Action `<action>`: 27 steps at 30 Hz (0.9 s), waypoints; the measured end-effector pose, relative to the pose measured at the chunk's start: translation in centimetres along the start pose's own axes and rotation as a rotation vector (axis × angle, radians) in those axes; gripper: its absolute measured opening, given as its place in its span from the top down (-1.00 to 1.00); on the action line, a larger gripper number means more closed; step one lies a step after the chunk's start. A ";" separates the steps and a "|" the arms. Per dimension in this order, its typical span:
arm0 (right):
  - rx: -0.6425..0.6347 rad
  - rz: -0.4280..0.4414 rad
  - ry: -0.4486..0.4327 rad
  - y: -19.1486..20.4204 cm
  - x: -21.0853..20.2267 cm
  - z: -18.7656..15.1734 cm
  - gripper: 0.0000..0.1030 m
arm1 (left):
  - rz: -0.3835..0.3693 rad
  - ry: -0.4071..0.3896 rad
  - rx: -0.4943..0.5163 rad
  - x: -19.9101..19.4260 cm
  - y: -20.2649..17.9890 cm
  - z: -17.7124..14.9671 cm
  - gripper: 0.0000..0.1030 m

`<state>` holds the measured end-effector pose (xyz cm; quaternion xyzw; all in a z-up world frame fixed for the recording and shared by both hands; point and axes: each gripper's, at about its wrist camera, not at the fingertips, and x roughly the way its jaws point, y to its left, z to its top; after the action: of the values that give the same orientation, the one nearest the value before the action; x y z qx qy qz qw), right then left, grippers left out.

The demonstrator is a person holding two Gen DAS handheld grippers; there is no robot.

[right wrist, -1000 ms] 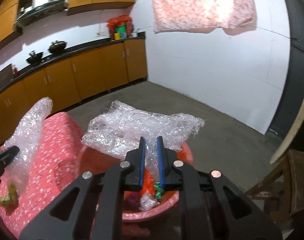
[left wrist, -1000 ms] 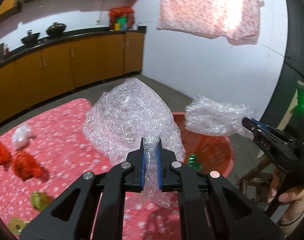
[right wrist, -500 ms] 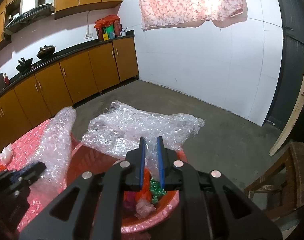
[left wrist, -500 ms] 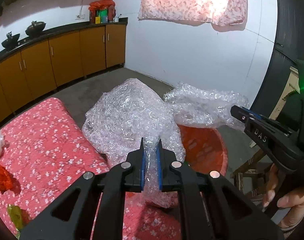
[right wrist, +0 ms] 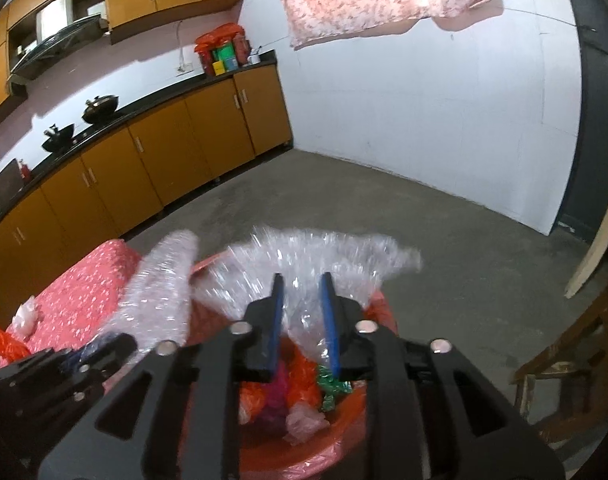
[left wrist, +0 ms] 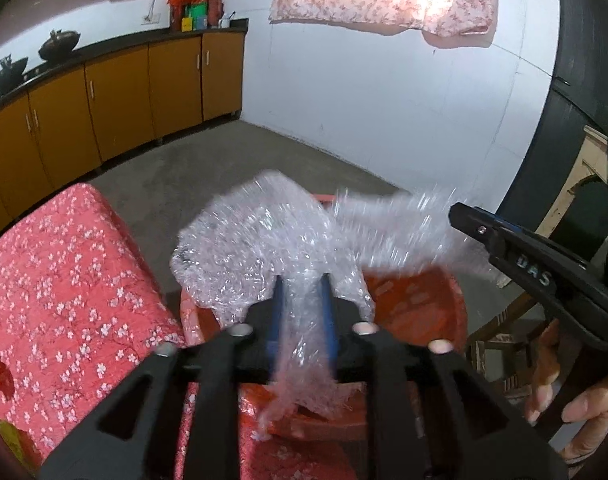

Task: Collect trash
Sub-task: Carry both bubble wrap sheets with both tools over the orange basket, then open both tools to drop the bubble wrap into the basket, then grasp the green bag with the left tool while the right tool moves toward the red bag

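Above the red basin [right wrist: 304,454], both the left gripper [left wrist: 302,300] and right gripper [right wrist: 301,304] are parting their jaws, bubble wrap [left wrist: 263,240] apparently slipping free between them. The springy sheets overhang the rim and could tumble onto the floor.

You have two crumpled sheets of clear bubble wrap over the red basin [right wrist: 344,436]. The left sheet [left wrist: 255,248] droops over the basin's near rim beside the flowered worktop, a strip trailing down. The right sheet [right wrist: 324,256] spreads across the basin's far side. Inside lie orange plastic bags [right wrist: 299,384], a pink wad [right wrist: 273,392], a green foil wrapper [right wrist: 332,388] and a pale bag [right wrist: 304,420].
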<state>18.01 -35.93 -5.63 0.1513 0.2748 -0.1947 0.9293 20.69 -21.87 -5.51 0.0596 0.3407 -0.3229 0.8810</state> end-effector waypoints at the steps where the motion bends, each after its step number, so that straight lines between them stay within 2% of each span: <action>1: -0.004 0.006 -0.001 -0.1 0.0 -0.2 0.40 | 0.003 0.000 -0.007 0.1 0.2 -0.2 0.15; 6: -0.006 0.006 0.006 -0.6 -0.1 -0.8 0.24 | 0.028 0.004 -0.032 -0.2 1.0 -0.4 0.05; 9: -0.027 -0.026 -0.018 -0.4 -0.7 -1.0 -0.25 | 0.057 -0.016 -0.046 -1.6 2.2 -0.8 -0.12; 10: -0.039 -0.042 -0.038 -0.4 -1.1 -1.0 -0.52 | 0.065 -0.023 -0.050 -2.1 2.5 -1.0 -0.19; 11: -0.050 -0.053 -0.057 -0.3 -1.4 -1.1 -0.72 | 0.076 -0.032 -0.054 -2.7 2.9 -1.3 -0.23; 13: -0.075 -0.059 -0.092 0.1 -2.3 -1.3 -0.87 | 0.104 -0.044 -0.064 -4.1 3.7 -2.1 -0.38; 16: -0.100 -0.040 -0.104 1.1 -3.0 -1.7 -0.92 | 0.154 -0.056 -0.081 -6.0 5.0 -3.1 -0.52; 22: -0.152 0.020 -0.093 4.6 -3.9 -3.4 -0.92 | 0.314 -0.091 -0.118 -11.7 8.7 -6.1 -0.78; 27: -0.197 0.078 -0.065 8.1 -4.6 -5.2 -0.92 | 0.458 -0.085 -0.161 -16.2 12.5 -9.6 -0.84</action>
<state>15.73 -25.48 -5.77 0.0633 0.2564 -0.1351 0.9550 13.86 -0.44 -3.88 0.0510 0.3056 -0.0889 0.9466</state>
